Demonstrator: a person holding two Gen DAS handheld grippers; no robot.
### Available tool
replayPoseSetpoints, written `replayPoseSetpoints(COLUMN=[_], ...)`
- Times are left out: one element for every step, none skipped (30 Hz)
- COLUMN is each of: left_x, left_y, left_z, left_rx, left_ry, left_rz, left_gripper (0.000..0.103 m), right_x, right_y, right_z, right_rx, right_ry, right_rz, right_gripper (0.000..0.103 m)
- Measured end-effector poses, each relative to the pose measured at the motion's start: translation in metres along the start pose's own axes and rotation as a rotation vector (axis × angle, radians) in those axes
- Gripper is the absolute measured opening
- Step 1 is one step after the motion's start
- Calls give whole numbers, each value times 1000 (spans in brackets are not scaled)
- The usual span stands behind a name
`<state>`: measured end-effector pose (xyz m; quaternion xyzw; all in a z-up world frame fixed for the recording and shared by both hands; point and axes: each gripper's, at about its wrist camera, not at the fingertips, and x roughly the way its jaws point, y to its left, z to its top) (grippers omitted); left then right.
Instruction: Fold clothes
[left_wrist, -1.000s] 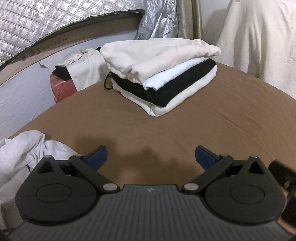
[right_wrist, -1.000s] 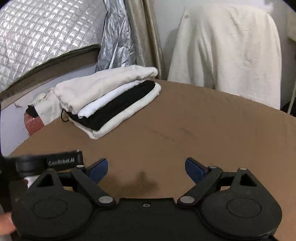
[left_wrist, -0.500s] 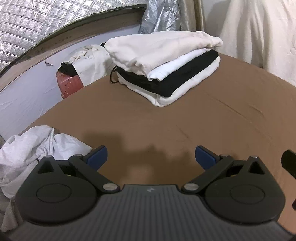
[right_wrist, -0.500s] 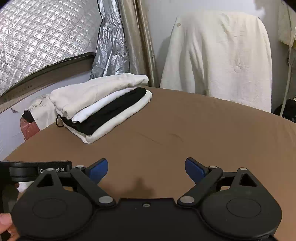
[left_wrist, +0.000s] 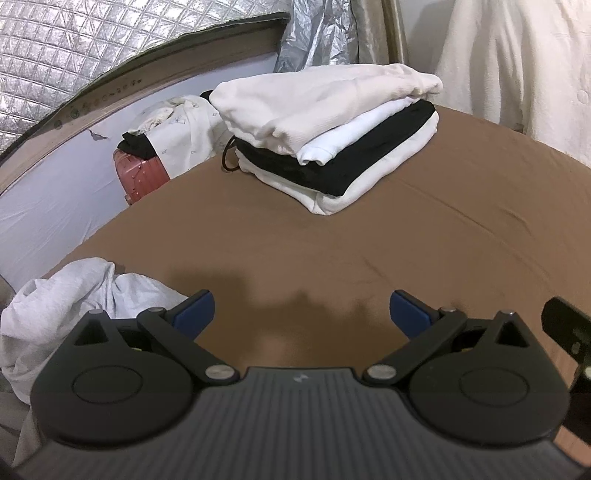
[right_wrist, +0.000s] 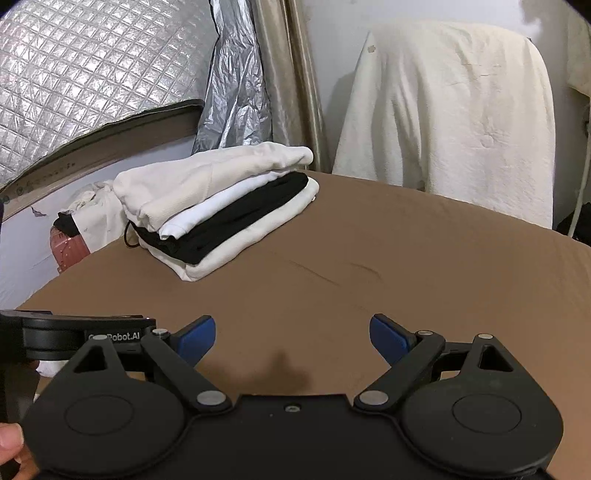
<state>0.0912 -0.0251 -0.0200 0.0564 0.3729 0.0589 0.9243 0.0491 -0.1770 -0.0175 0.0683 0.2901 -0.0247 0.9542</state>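
Observation:
A stack of folded clothes, cream, white and black layers, sits at the far side of the brown table; it also shows in the right wrist view. A crumpled light grey garment lies at the table's near left edge, beside my left gripper, which is open and empty above the brown surface. My right gripper is open and empty, low over the table, with the left gripper's body at its left.
A pink suitcase with clothes heaped on it stands past the table's left edge. A cream cloth hangs over a chair behind the table. Quilted silver insulation covers the back wall.
Both grippers have pulled back from the folded stack. The grey garment at the left has come further into the left wrist view. Both grippers stay open.

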Motion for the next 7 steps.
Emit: replayPoseSetpoints(left_x=[-1, -1, -2, -3, -3, -4, -4], left_y=[0, 0, 0, 0, 0, 0, 1], left_z=[0, 0, 0, 0, 0, 0, 1], left_rx=[1, 1, 2, 3, 5, 6, 7], left_ry=[0, 0, 0, -1, -2, -4, -5], left_rz=[-2, -3, -5, -5, -5, -6, -8], left_gripper=[103, 103, 103, 103, 103, 103, 103], right_x=[0, -1, -1, -2, -2, -2, -3], right_y=[0, 0, 0, 0, 0, 0, 0], right_z=[0, 0, 0, 0, 0, 0, 0], right_rx=[-1, -1, -1, 0, 0, 0, 0], right_ry=[0, 0, -1, -1, -2, -3, -3], right_rz=[1, 2, 2, 2, 2, 1, 0], right_gripper=[93, 93, 93, 93, 93, 93, 93])
